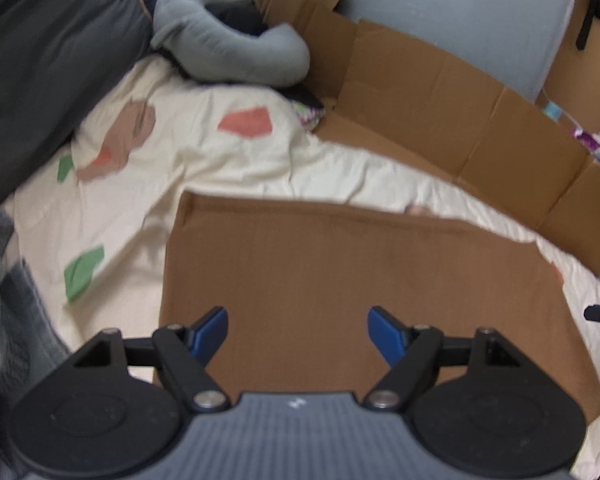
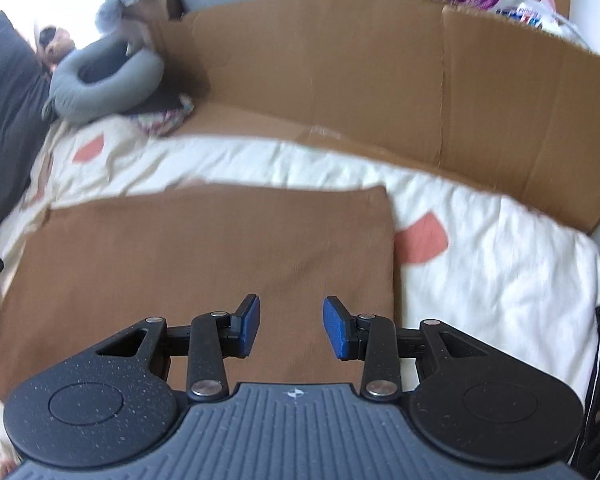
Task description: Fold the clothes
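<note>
Jaws on both sides are spread apart and holding nothing. The left gripper (image 1: 298, 334) has its blue pads wide, and the right gripper (image 2: 291, 330) is a bit narrower but clearly released too. Both hover just above the brown garment (image 1: 340, 280), which lies flat on the bed as a neat rectangle with straight edges, so it looks already folded at least once. In the right wrist view the same brown garment (image 2: 204, 264) fills the middle, its right edge running just past the right pad.

Under it is a cream bedspread (image 1: 228, 160) with coral and green patches, a bit wrinkled. Up near the head of the bed there's a grey curved pillow (image 1: 220, 44) next to a dark grey pillow (image 1: 40, 60). A wall of flattened cardboard (image 2: 380, 80) stands along the far side of the bed. Both views are fairly blurry, so the fabric texture is hard to make out.
</note>
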Action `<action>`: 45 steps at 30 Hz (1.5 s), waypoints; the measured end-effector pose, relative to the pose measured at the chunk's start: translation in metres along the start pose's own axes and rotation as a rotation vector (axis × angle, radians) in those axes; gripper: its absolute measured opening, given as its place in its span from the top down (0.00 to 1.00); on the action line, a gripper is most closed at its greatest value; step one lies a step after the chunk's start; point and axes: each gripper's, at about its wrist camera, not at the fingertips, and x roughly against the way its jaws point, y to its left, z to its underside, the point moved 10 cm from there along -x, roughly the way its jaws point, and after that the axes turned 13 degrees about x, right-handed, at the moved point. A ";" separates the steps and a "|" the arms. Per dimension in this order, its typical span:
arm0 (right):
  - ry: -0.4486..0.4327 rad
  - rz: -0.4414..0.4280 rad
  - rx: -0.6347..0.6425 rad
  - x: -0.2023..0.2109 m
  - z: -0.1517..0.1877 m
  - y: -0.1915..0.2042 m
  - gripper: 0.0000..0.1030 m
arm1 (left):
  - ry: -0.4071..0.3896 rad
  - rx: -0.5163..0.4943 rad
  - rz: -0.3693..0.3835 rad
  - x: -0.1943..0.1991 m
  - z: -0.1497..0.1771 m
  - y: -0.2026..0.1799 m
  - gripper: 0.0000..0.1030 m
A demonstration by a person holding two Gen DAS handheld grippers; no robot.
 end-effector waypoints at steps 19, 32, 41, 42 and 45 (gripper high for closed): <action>0.204 0.103 0.151 -0.025 0.078 0.012 0.63 | 0.140 -0.061 -0.116 -0.016 0.070 0.066 0.33; 0.184 0.131 0.062 0.008 0.072 -0.010 0.70 | 0.097 -0.077 -0.104 0.018 0.061 0.068 0.39; 0.180 0.006 0.101 0.003 0.074 0.040 0.76 | 0.110 -0.073 -0.040 0.027 0.074 0.048 0.45; 0.180 -0.005 0.105 0.001 0.074 0.045 0.78 | 0.117 -0.072 -0.040 0.026 0.077 0.048 0.46; 0.184 -0.026 0.108 -0.006 0.074 0.056 0.86 | 0.135 -0.064 -0.039 0.023 0.084 0.047 0.50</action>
